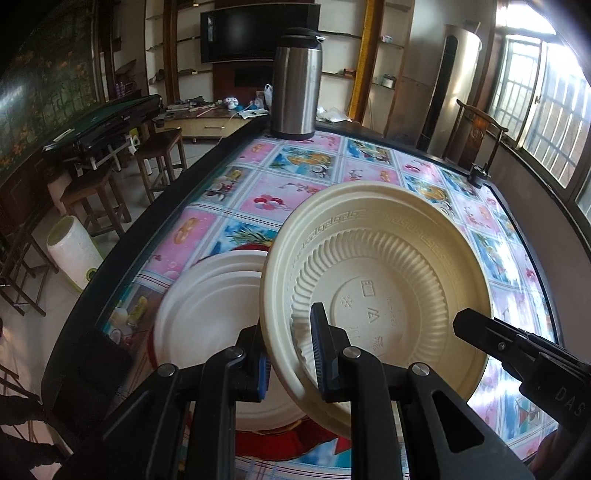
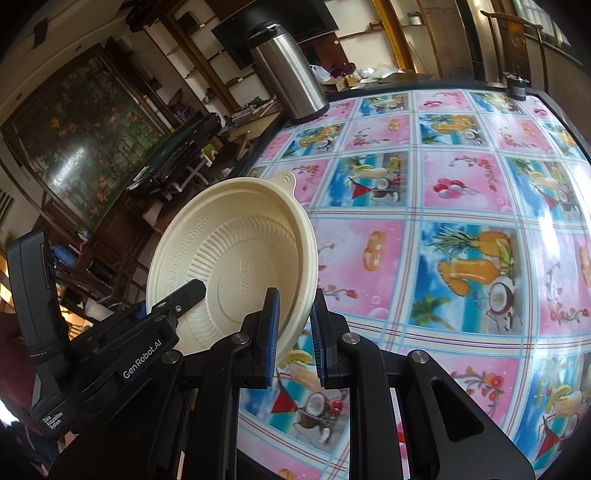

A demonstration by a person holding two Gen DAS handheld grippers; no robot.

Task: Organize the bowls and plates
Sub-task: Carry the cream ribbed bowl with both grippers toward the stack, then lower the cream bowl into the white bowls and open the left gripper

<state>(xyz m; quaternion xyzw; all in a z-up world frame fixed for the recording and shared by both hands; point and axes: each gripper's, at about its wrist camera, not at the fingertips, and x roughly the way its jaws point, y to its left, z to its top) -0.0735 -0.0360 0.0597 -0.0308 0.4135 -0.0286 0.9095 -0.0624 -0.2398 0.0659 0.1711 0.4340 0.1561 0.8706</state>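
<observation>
In the left wrist view, the bowl (image 1: 373, 291) is pinched by its rim in both the left claw (image 1: 288, 362) and right claw (image 1: 476, 332). It should be kept level and lowered squarely onto the plates (image 1: 207, 314) on the desk (image 1: 369, 173).

The cream bowl (image 1: 376, 291) covers the right side of the white plates (image 1: 207, 306); their near edge sits behind the left gripper (image 1: 288, 354).

A lived-in home dining and sitting room: a table under a glossy fruit-and-flower patterned cloth (image 2: 461, 192), a steel vacuum flask (image 1: 295, 83), a wall-mounted black television (image 1: 255, 31), dark wooden stools (image 1: 162, 155), cluttered wall shelves (image 1: 384, 62)
</observation>
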